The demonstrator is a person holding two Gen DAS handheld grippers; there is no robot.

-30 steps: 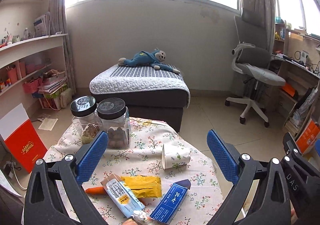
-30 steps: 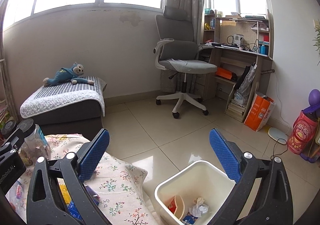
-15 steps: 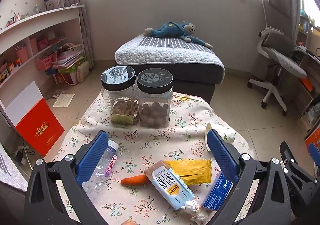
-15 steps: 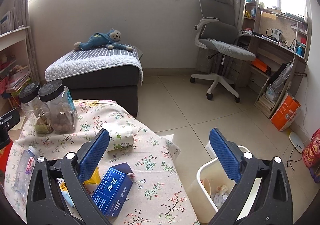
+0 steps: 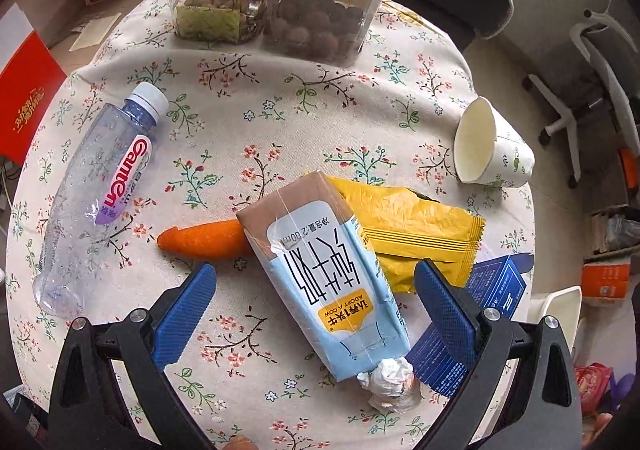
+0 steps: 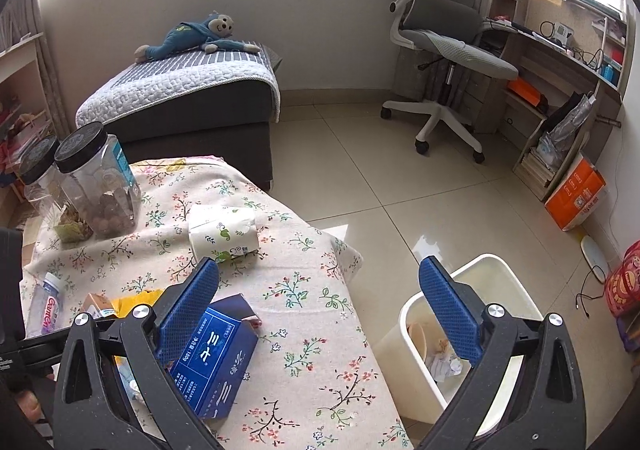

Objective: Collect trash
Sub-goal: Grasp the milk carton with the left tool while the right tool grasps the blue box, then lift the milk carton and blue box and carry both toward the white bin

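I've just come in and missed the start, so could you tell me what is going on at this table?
A person is clearing trash with two handheld claws. The left claw is open, straddling the blue milk carton that lies across a carrot and a yellow wrapper. The right claw is open and empty, between the table's edge and the white bin. Nothing is gripped.

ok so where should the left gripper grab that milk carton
Across its narrow width, mid-body, coming straight down from above. The milk carton lies flat on the tablecloth, long axis running between the open left gripper fingers, so they already straddle its long sides. Avoid the far end, which overlaps the carrot and yellow wrapper.
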